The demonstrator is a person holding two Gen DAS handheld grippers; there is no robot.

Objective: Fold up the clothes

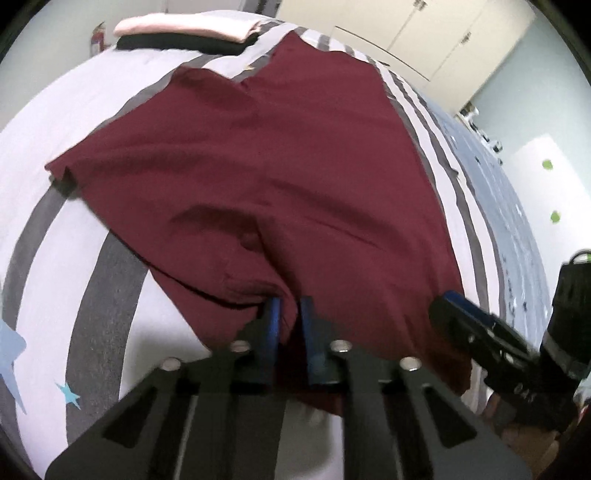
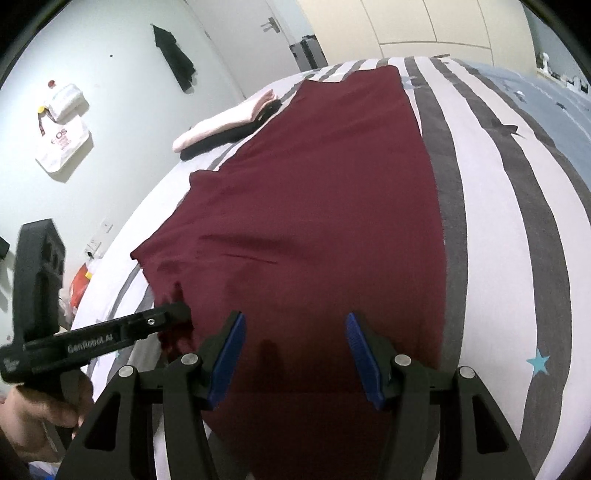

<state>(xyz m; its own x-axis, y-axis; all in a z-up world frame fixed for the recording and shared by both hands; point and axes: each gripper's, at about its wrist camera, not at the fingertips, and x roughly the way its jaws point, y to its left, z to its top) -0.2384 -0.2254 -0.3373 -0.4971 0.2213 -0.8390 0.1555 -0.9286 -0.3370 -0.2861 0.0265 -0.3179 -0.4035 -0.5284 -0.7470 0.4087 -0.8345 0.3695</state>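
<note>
- Left gripper (image 1: 289, 314) sits closest in my left wrist view, its blue pads (image 1: 273, 321) drawn near each other with a fold of the maroon garment (image 1: 258, 177) pinched between them at its near edge.
- That garment spreads away from me across the striped bedspread (image 1: 48, 258), creased around the pinch.
- At the lower right of this view my right gripper (image 1: 454, 299) reaches the garment's near corner.
- Far off, a pink and black stack (image 1: 184, 35) of folded clothes lies on the bed.
- Right gripper (image 2: 295, 354) fills the bottom of my right wrist view, fingers (image 2: 229, 354) spread wide and holding nothing, poised over the garment (image 2: 314, 184).
- My left gripper (image 2: 173, 314) shows at the left, clamped on the cloth's near left edge, which bunches there.
- A tote bag (image 2: 62, 144) hangs on the wall.
</note>
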